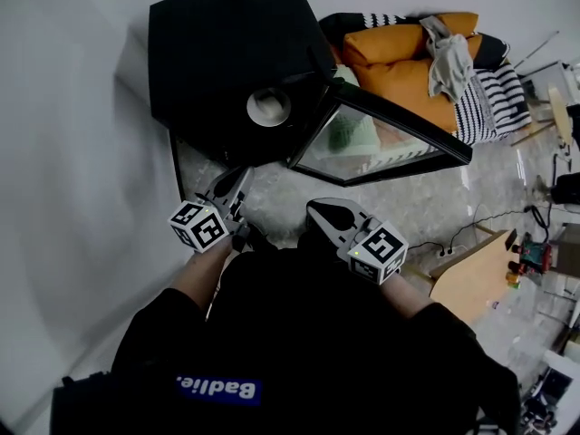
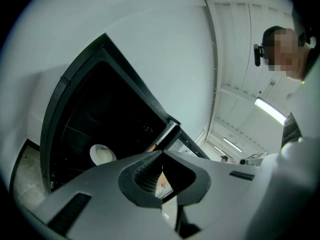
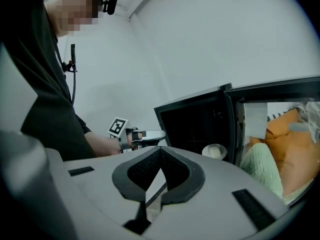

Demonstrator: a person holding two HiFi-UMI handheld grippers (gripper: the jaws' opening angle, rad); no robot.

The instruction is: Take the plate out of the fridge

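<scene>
A black fridge (image 1: 217, 53) stands on the floor with its glass door (image 1: 381, 143) swung open to the right. A white plate (image 1: 268, 107) sits inside it on a shelf, also visible as the plate (image 2: 102, 155) in the left gripper view and the plate (image 3: 214, 151) in the right gripper view. My left gripper (image 1: 237, 181) is shut and empty, a short way in front of the fridge opening. Beside it, near the door's lower edge, my right gripper (image 1: 319, 210) is also shut and holds nothing. The left gripper (image 3: 145, 135) shows in the right gripper view too.
Orange cushions (image 1: 408, 62) with a grey cloth (image 1: 449, 62) and striped fabric (image 1: 494, 102) lie behind the door. A cardboard box (image 1: 471, 275) and cables (image 1: 480, 220) are on the floor at right. A pale wall (image 1: 63, 152) closes off the left.
</scene>
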